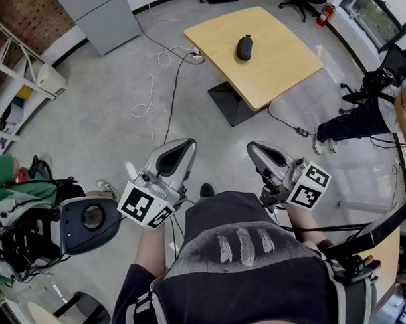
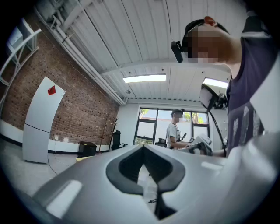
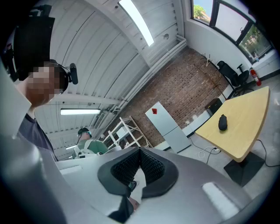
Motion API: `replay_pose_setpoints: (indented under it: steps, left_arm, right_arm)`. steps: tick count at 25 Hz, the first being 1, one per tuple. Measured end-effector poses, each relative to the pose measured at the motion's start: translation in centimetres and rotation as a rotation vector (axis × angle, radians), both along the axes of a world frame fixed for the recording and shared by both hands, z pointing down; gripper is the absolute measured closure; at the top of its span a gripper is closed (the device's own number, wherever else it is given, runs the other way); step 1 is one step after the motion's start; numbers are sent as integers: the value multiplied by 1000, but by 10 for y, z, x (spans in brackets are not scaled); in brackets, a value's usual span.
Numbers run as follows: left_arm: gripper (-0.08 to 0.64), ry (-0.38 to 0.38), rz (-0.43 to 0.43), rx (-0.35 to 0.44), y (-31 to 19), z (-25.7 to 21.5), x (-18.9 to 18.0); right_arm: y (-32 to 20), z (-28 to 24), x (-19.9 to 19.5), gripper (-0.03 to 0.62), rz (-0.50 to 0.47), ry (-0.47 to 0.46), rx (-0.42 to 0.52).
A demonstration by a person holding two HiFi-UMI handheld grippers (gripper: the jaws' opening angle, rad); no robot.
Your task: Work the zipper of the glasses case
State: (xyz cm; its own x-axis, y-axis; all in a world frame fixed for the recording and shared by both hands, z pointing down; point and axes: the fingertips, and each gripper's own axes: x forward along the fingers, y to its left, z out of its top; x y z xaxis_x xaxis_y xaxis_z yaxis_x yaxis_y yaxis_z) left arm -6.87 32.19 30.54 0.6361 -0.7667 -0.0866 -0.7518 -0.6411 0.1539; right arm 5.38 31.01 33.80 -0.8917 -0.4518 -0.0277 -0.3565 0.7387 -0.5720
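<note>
Table (image 1: 279, 62) is showing pale wood; case (image 1: 244, 47), dark grey; floor (image 1: 108, 101), mid grey. Left gripper (image 1: 188, 145) and right gripper (image 1: 254, 148) are showing silver-grey shells, black pads and black-and-white square markers. Wall (image 2: 74, 113) is showing red-brown brick. Shirt (image 1: 211, 217) is showing pale feathers on dark grey.

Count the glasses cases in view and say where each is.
1. The dark glasses case lies near the middle of the wooden table, at the top of the head view. No other shows, though the cluttered shelves at the left could hide one.
</note>
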Motion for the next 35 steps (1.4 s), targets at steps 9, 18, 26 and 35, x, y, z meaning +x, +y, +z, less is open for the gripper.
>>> replay_pose_setpoints:
  steps: [9,18,26,35]
  left_arm:
    - [558,21,0,-31,-24,9,-31]
    - [558,-14,-80,-31,-56,1,-35]
    - [558,-64,-75,-45,-120,-1,2]
    - [558,-136,-70,-72,-197,-6,76]
  right_arm:
    - [-26,10,-23,591,24,43,-33]
    - [-72,16,-37,591,-64,28,-58]
    - [-136,19,-7,591,-70,-14,-62]
    - [-214,36,69,591,-39,-18,-124]
